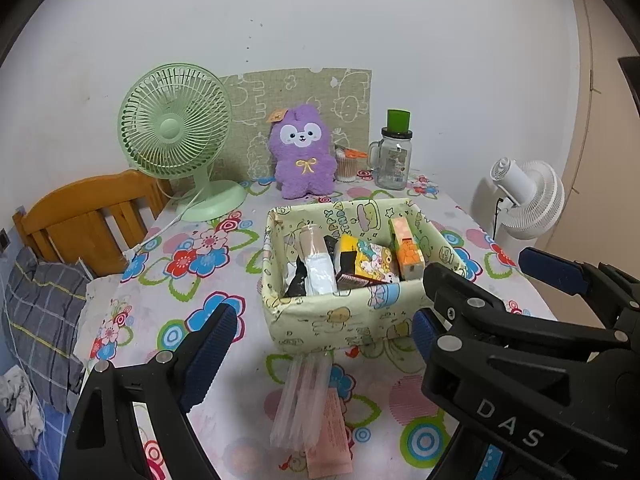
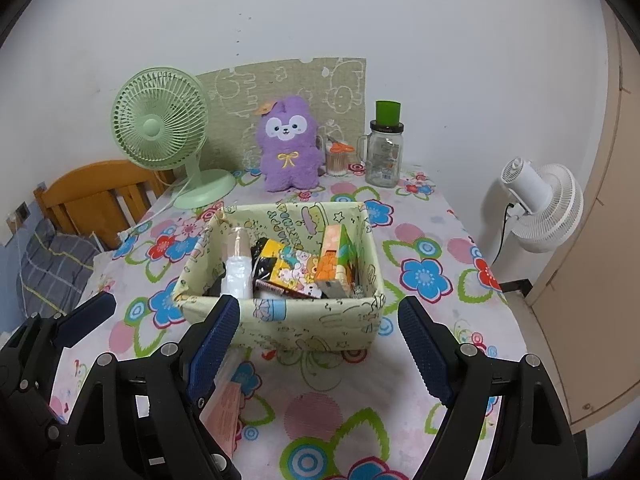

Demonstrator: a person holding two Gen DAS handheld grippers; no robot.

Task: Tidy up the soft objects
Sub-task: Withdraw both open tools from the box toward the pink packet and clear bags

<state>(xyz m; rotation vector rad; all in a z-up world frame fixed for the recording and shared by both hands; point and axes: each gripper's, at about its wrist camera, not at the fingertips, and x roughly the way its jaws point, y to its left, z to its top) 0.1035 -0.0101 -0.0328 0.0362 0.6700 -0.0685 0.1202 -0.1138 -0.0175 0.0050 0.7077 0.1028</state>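
Pale-green fabric box [image 2: 280,320] printed with cartoon figures stands in the middle of the desk [image 2: 432,240], which is covered by a flowered cloth. Inside it lie a rolled beige and white cloth bundle [image 2: 239,268], a yellow cartoon-printed packet [image 2: 296,270] and an orange carton [image 2: 332,264] leaning against the right wall. Just in front of the box, on the cloth, lies a clear plastic sleeve with a pink card [image 1: 316,412]. Both tongs hover near the front of the box with jaws wide apart and nothing between them: the left tongs [image 1: 320,344] above the plastic sleeve, the right tongs [image 2: 320,344] beside them. A purple plush animal [image 2: 289,144] sits upright at the back, between a green desk fan [image 2: 160,120] and a glass jar with a green cap [image 2: 384,152].
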